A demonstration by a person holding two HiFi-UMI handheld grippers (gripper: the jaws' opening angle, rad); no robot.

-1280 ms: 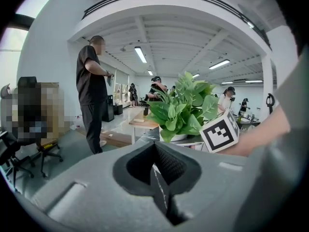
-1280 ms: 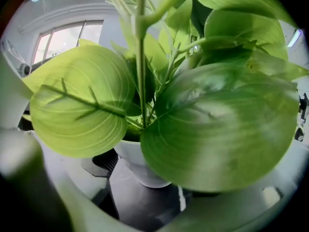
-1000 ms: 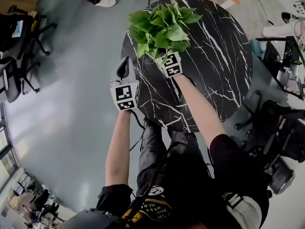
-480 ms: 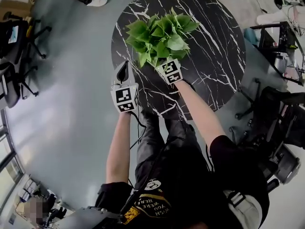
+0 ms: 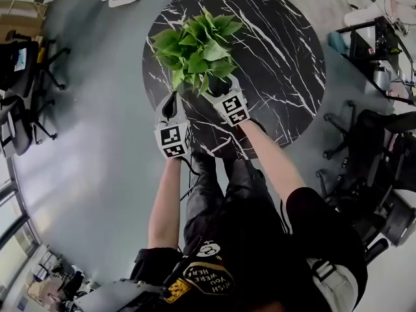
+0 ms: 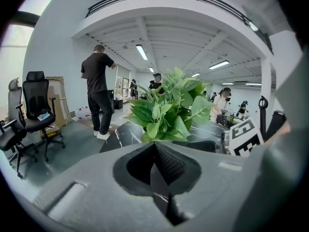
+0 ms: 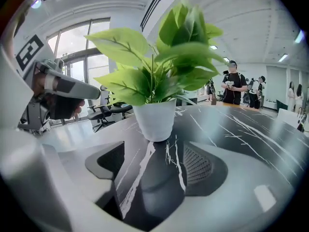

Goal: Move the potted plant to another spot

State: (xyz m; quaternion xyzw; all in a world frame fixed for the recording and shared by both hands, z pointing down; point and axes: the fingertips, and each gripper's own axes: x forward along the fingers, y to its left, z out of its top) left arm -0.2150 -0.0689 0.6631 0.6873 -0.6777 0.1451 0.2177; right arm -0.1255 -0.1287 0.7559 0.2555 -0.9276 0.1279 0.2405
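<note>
Potted plant [image 5: 195, 44]: is standing upright in its white pot [image 7: 155, 120] on the black veined surface [image 5: 279, 51], toward the rim nearest the person.
Right hand-held gripper [image 7: 154, 151]: is reaching in low over the surface on the person's side of the potted plant, under its leaves. Its jaws are standing spread and are closing. The pot is sitting just beyond the tips, in line with the gap, and the pads are not touching it.
Left hand-held gripper [image 5: 172, 103]: is hovering to the left of the potted plant, at the surface's rim and apart from the leaves, with its jaws pressed together on nothing.
</note>
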